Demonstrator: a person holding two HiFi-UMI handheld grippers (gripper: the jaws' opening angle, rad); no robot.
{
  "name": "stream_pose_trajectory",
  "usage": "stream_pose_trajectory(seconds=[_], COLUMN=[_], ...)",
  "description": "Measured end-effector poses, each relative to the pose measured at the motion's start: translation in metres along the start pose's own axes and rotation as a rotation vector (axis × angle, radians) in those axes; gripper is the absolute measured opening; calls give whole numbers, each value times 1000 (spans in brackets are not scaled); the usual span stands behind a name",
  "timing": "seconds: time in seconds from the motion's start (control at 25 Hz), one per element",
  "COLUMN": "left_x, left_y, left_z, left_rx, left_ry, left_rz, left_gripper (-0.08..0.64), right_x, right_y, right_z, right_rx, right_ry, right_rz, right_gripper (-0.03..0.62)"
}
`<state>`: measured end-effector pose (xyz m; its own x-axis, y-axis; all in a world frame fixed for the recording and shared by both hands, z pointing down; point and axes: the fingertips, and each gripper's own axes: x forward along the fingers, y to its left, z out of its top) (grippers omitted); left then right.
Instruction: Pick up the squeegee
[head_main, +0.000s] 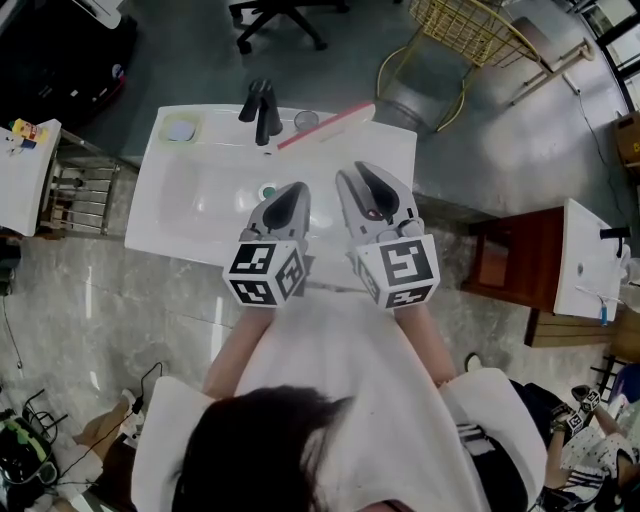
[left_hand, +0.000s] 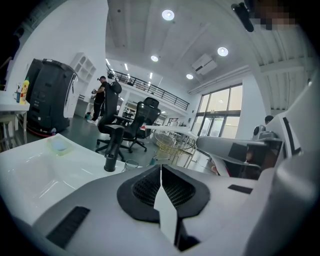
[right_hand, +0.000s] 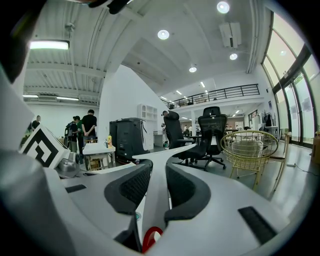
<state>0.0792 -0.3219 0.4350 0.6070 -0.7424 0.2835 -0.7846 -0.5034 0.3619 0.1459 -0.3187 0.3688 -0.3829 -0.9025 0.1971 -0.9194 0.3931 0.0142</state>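
The squeegee (head_main: 326, 124), with a pink-red handle, lies aslant on the back rim of the white sink (head_main: 160, 215), just right of the black faucet (head_main: 262, 110). Both grippers hover side by side over the basin's front part, pointing toward the back. My left gripper (head_main: 292, 192) has its black pads (left_hand: 145, 187) meeting in a thin line, with nothing between them. My right gripper (head_main: 362, 176) stands nearer the squeegee but clear of it. A gap shows between its pads (right_hand: 131, 187), and nothing is gripped there.
A small glass (head_main: 307, 120) stands beside the squeegee and a pale green soap dish (head_main: 181, 128) sits at the back left corner. A yellow wire chair (head_main: 470, 30) stands behind the sink, a brown stand with another white basin (head_main: 590, 260) to the right. People stand far off.
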Motion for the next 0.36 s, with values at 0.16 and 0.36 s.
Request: stream_pose_trajectory(seconds=[0.16, 0.36], left_x=[0, 0], left_y=[0, 0], left_z=[0, 0], left_rx=[3, 0], left_ry=[4, 3], left_rz=[0, 3], left_gripper=[31, 31], right_x=[0, 0], right_y=[1, 2], right_z=[2, 2], right_rx=[0, 0], right_ry=[-5, -9], right_rz=[3, 10], right_gripper=[117, 117])
